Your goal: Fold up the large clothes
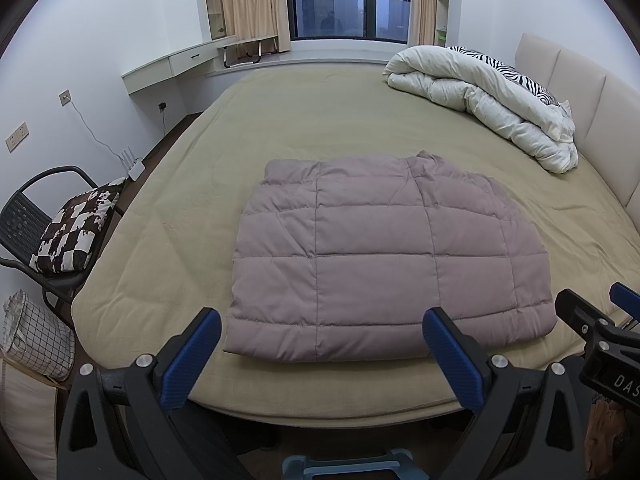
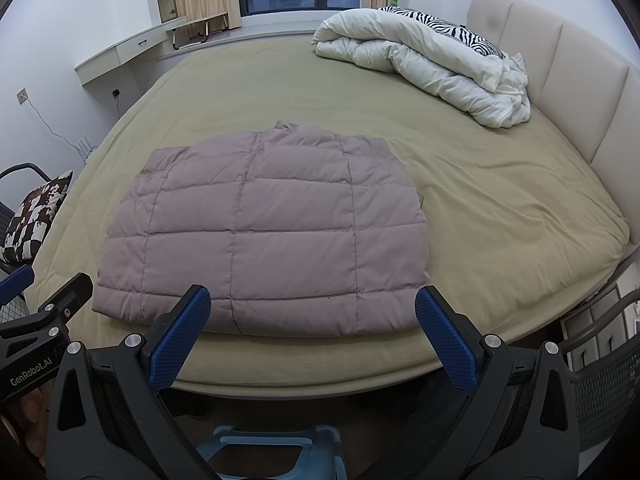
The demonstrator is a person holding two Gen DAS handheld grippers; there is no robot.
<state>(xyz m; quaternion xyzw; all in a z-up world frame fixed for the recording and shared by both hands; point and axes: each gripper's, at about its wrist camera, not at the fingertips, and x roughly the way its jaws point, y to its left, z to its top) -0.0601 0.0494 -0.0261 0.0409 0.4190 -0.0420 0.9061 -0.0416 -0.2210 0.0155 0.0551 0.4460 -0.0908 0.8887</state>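
Left gripper (image 1: pixel 322 330): jaws spread wide apart, nothing between the blue pads (image 1: pixel 192 356), held off the near edge of the bed (image 1: pixel 192 184) and short of the fabric. Right gripper (image 2: pixel 313 308): jaws likewise spread wide, empty, positioned just off the same near edge; also visible in the left wrist view at 3 o'clock, close beside the left unit. Quilted mauve jacket (image 1: pixel 384 256): folded into a compact rectangular bundle, lying flat on the tan bed cover near the foot-side edge, directly ahead of both grippers at 12 o'clock, hem nearest, collar at the far end; no contact with either gripper. Black chair (image 1: pixel 28 216) with brown-and-white checked cushion (image 1: pixel 76 232): at 9 o'clock beside the bed. Grid-patterned bundle (image 1: pixel 36 336): at 8 o'clock, below the chair. White duvet (image 1: pixel 492 104): bunched at 1 o'clock near the padded headboard (image 1: pixel 592 96), well apart from the jacket, with a zebra-print pillow (image 1: pixel 516 76) behind. White desk (image 1: pixel 160 70): at 11 o'clock against the wall. Dark window (image 1: pixel 348 0) between beige curtains (image 1: pixel 256 0): at 12 o'clock, farthest.
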